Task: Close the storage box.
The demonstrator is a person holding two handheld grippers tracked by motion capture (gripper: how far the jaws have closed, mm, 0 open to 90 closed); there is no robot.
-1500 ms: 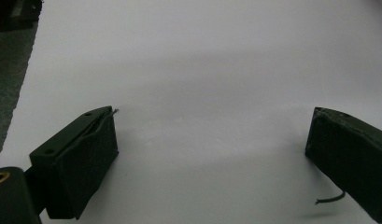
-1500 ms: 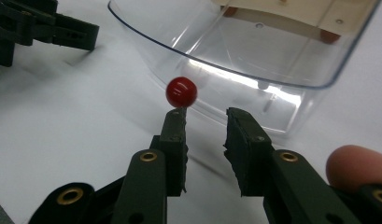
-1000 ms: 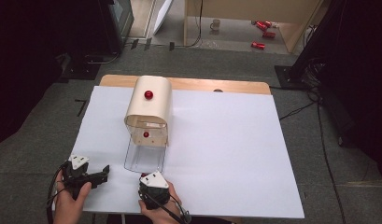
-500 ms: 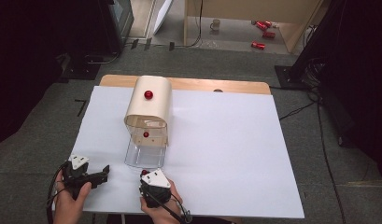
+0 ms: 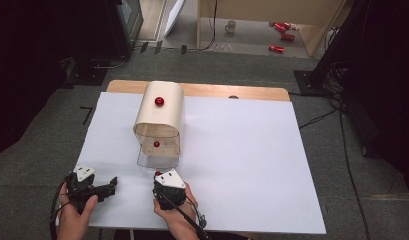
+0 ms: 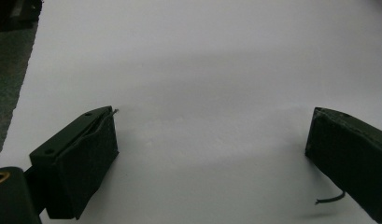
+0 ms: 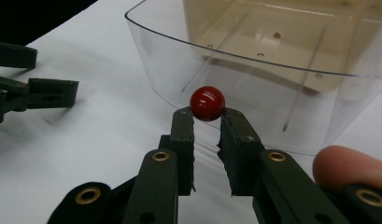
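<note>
Two claws low in frame: right claw (image 7: 207,116) pinches small glossy red ball (image 7: 207,103) just before clear plastic bin (image 7: 254,88), left claw (image 6: 212,154) gapes wide over white tabletop (image 6: 202,70).

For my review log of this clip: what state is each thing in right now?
Right gripper: shut, fingers pinching the red knob.
Clear drawer: pulled partly out of the beige box.
Left gripper: open, nothing between its fingers, low over the white sheet.
Upper red knob: untouched on the box's top.
</note>
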